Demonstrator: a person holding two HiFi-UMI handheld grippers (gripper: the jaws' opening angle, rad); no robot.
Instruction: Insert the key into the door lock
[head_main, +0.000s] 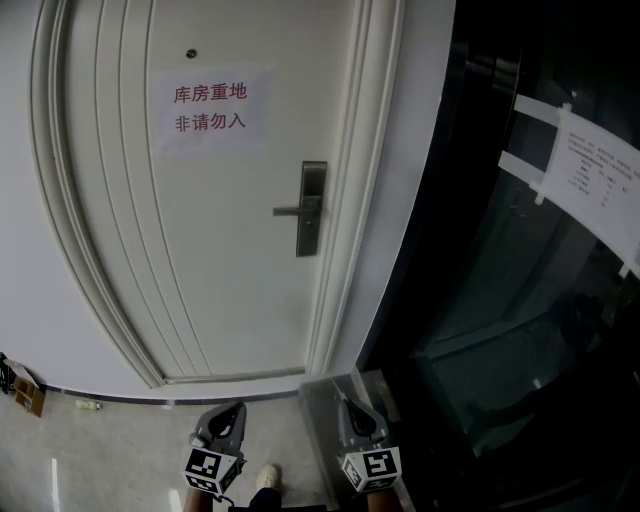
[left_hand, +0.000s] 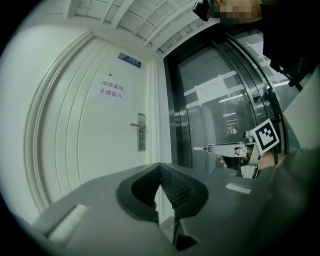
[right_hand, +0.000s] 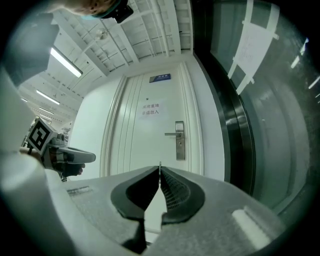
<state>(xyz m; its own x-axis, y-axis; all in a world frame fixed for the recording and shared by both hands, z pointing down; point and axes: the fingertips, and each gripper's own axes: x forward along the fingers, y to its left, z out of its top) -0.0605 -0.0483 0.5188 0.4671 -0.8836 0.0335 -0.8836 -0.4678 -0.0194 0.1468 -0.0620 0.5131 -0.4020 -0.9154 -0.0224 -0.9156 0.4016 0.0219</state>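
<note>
A white door (head_main: 220, 260) carries a silver lock plate (head_main: 312, 208) with a lever handle (head_main: 290, 211); the lock plate also shows in the left gripper view (left_hand: 142, 131) and the right gripper view (right_hand: 180, 140). Both grippers are held level, well short of the door. My right gripper (head_main: 344, 404) is shut on a small key (left_hand: 202, 148), whose tip pokes out ahead of the jaws; from its own camera the key is a thin edge (right_hand: 160, 165). My left gripper (head_main: 238, 406) is shut with nothing in it (left_hand: 160, 166).
A paper sign with red print (head_main: 208, 108) is stuck on the door above the lock. A dark glass door (head_main: 520, 300) with taped papers (head_main: 590, 175) stands to the right. A small box (head_main: 25, 388) lies on the floor at the left.
</note>
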